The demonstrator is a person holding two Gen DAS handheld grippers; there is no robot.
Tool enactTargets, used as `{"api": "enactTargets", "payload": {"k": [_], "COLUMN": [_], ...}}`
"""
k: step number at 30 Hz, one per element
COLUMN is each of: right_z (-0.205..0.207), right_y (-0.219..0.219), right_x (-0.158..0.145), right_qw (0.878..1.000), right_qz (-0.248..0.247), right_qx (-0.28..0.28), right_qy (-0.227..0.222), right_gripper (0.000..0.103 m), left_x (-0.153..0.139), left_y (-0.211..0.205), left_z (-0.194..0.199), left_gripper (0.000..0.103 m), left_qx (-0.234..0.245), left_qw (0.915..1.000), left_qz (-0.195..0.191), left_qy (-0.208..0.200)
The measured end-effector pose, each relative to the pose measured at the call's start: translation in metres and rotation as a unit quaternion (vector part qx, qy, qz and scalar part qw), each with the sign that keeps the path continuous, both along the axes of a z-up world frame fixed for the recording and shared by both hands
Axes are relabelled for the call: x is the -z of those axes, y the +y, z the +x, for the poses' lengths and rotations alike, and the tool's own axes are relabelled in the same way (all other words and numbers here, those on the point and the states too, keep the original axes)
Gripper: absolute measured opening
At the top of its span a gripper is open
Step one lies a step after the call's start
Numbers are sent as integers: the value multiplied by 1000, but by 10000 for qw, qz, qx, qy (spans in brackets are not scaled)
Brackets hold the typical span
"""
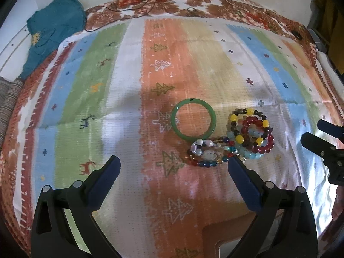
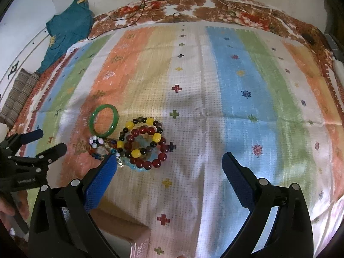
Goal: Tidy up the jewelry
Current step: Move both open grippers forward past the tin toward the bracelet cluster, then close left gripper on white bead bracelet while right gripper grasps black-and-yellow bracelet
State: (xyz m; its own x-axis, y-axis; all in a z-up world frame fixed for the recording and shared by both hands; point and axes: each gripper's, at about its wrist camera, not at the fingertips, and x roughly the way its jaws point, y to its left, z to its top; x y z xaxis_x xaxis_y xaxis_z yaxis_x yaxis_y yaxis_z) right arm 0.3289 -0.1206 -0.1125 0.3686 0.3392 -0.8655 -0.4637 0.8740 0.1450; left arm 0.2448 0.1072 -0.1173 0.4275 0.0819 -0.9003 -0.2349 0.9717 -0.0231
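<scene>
The beaded bracelets point(image 1: 250, 136) are lying in a tangled heap at about four o'clock from the green bangle point(image 1: 192, 119), with a second multicoloured strand point(image 1: 211, 153) touching the bangle's lower edge, all on the striped cloth point(image 1: 120, 99) that is covering the worktop; the likely trouble from here is that a pinch aimed at one strand will be catching its neighbours too, since the red, yellow and pale blue loops are overlapping, and a lift could be dragging the whole cluster or snagging the cloth's weave; the smooth bangle, judged by its gloss, could be slipping from flat pads if it is gripped across the rim rather than through the ring; the left tongs point(image 1: 174, 161) are standing wide open and gripping nothing, with the right-hand fingertip point(image 1: 233, 161) sitting just beside the multicoloured strand, though whether it is touching I cannot tell; the right tongs point(image 2: 168, 157) are likewise spread wide and empty, their left pad point(image 2: 107, 165) overlapping the near edge of the bead pile in its own view, at seven o'clock from the pile's centre; contact there is not certain either; a teal garment point(image 1: 56, 25) is lying far off at eleven o'clock.
</scene>
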Motion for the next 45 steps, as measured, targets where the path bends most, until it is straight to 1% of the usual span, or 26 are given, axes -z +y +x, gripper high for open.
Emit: {"api": "enactTargets", "payload": {"k": [3,5,8,14,19,20,21,24,25,26,27,28,29,32,36,37,38,40,42,44,45], "right_z": [5,9,14,25,30,31,33,36,37,38,40,42,43,45,46,46,47,46,46,46,46], "right_y": [5,8,10,11,16,17,19,25,26,29,30,33,34,35,43,45,46,48,47,48,48], "right_x": [3,7,12,25,33,34,35,39,40,42,44,47,48,50,51,54,57,60,60,58,57], "right_qw": [10000,10000,9999,9996,9994,9994,9994,9993,9992,9991,9990,9988,9987,9984,9986,9983,9981,9978,9978,9978,9979], "right_qz": [-3,-21,-26,-65,-152,-155,-179,-238,-258,-285,-307,-319,-300,-167,-255,-278,-305,-332,-279,-236,-234], "right_qx": [-7,-9,-3,82,101,88,71,45,32,20,7,-16,-21,-2,-81,-91,-91,-97,-92,-112,-116], "right_qy": [26,57,110,249,283,294,304,295,296,305,322,361,405,532,461,503,529,572,596,611,594], "right_gripper": [99,99,99,99,98,93,91,88,85,80,77,71,67,64,57,54,47,39,32,23,21], "left_x": [7,11,16,28,34,35,36,37,37,37,38,38,40,41,42,44,46,49,52,54,54], "left_y": [0,1,1,6,3,1,0,2,2,2,3,3,3,3,0,-1,-2,-3,-5,-8,-10], "left_z": [6,10,14,22,26,27,28,31,31,32,32,33,34,35,36,37,38,39,40,41,41], "left_gripper": [97,94,92,83,72,70,65,64,64,64,62,59,59,57,54,52,51,48,45,44,39], "left_qx": [44,66,117,108,243,288,339,331,343,357,369,387,414,451,530,552,571,597,657,704,737], "left_qw": [9999,9998,9997,9992,9985,9983,9979,9973,9972,9971,9971,9969,9967,9964,9957,9955,9954,9952,9948,9948,9948], "left_qz": [-117,-192,-214,-340,-414,-422,-466,-591,-602,-597,-603,-619,-617,-609,-630,-624,-612,-592,-560,-478,-451], "left_qy": [47,59,73,193,259,275,296,299,294,295,298,310,330,393,422,447,474,503,536,554,542]}}
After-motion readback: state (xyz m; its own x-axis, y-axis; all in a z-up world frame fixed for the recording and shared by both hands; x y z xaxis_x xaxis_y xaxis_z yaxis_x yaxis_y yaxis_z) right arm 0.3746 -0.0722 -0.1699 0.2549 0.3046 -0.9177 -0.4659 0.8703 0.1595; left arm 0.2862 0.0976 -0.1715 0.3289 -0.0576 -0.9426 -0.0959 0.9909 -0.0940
